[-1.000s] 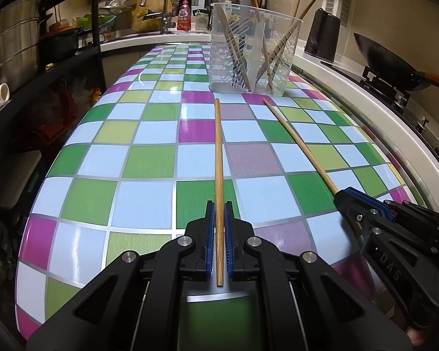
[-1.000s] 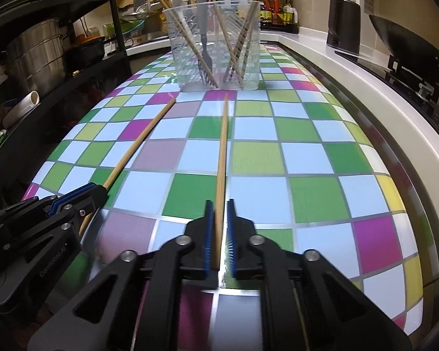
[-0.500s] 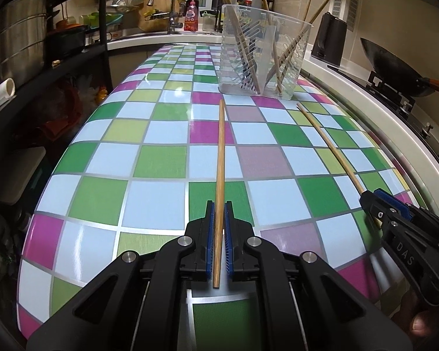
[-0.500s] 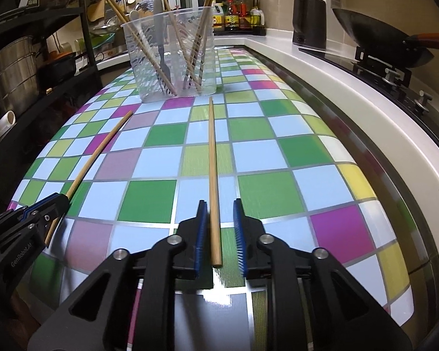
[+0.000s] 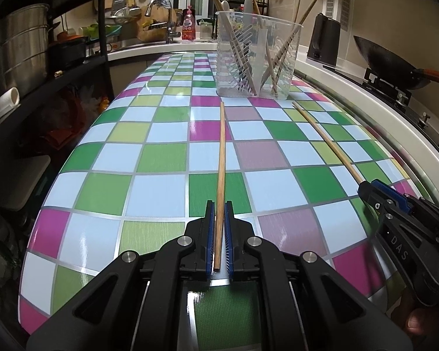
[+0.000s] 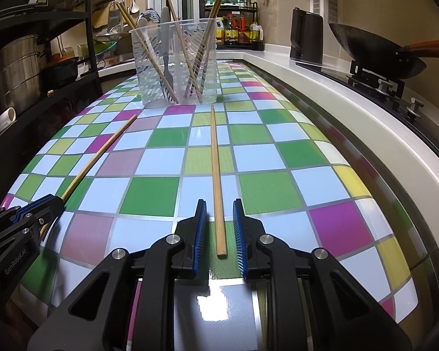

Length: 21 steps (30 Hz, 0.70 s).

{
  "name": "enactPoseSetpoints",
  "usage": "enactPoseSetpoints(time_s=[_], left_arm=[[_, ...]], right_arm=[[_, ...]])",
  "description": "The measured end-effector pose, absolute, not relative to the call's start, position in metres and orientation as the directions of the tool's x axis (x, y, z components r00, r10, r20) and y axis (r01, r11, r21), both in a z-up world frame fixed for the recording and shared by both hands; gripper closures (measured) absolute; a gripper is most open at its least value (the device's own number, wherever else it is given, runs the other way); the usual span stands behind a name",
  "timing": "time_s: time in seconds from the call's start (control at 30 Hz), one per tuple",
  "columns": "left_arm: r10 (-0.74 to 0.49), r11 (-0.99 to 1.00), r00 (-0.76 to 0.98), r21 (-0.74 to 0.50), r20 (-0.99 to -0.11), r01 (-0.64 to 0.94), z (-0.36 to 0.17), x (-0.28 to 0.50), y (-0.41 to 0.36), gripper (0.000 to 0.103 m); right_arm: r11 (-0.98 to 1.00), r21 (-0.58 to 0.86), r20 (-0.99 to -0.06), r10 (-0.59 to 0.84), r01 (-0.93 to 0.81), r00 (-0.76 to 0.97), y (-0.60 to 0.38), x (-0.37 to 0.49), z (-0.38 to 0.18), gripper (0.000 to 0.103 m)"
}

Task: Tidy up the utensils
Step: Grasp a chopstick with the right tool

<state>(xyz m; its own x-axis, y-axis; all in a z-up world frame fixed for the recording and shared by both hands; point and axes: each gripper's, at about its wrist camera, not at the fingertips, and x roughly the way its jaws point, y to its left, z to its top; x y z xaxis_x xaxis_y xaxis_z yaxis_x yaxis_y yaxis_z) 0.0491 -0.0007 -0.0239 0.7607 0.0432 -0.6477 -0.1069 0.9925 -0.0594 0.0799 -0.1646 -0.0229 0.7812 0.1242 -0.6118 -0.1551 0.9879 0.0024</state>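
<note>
My left gripper (image 5: 219, 204) is shut on the near end of a wooden chopstick (image 5: 220, 152), which points away over the checkered table (image 5: 158, 158) toward a clear plastic holder (image 5: 256, 55) with several chopsticks and utensils in it. In the right wrist view, a second chopstick (image 6: 215, 161) lies between the jaws of my right gripper (image 6: 218, 204). Those jaws are closing, with a gap still on each side of the stick. Each gripper shows in the other's view: the right gripper (image 5: 365, 188) at the right, the left gripper (image 6: 54, 200) at the left.
A white counter edge (image 5: 394, 134) borders the table on the right, with a black wok (image 5: 386, 58) on a stove and a black kettle (image 5: 323, 41) behind it. A dark shelf with steel pots (image 5: 14, 46) stands at the left. A sink area lies beyond the holder.
My right gripper, shut on its chopstick a second ago, has let go; the stick now lies loose between its jaws. My left gripper has kept its grip and barely moved.
</note>
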Motion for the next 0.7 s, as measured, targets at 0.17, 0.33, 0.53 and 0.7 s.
enactPoseSetpoints(time_s=[0.17,0.33,0.53,0.7], left_arm=[[0.050,0.993,0.763,-0.048,-0.645,-0.106,-0.024,0.049,-0.001,0.096],[0.044,0.993,0.761,-0.058,-0.647,-0.106,-0.023,0.050,0.000,0.097],[0.041,0.993,0.760,-0.060,-0.648,-0.105,-0.023,0.050,0.000,0.097],[0.030,0.993,0.759,-0.070,-0.650,-0.098,-0.021,0.050,0.001,0.097]], right_arm=[[0.986,-0.006,-0.610,0.127,-0.165,0.782,-0.160,0.079,-0.023,0.097],[0.986,-0.004,-0.611,0.128,-0.164,0.781,-0.161,0.079,-0.023,0.097],[0.986,-0.002,-0.623,0.127,-0.165,0.772,-0.160,0.080,-0.022,0.097],[0.986,-0.003,-0.619,0.129,-0.167,0.775,-0.158,0.080,-0.012,0.097]])
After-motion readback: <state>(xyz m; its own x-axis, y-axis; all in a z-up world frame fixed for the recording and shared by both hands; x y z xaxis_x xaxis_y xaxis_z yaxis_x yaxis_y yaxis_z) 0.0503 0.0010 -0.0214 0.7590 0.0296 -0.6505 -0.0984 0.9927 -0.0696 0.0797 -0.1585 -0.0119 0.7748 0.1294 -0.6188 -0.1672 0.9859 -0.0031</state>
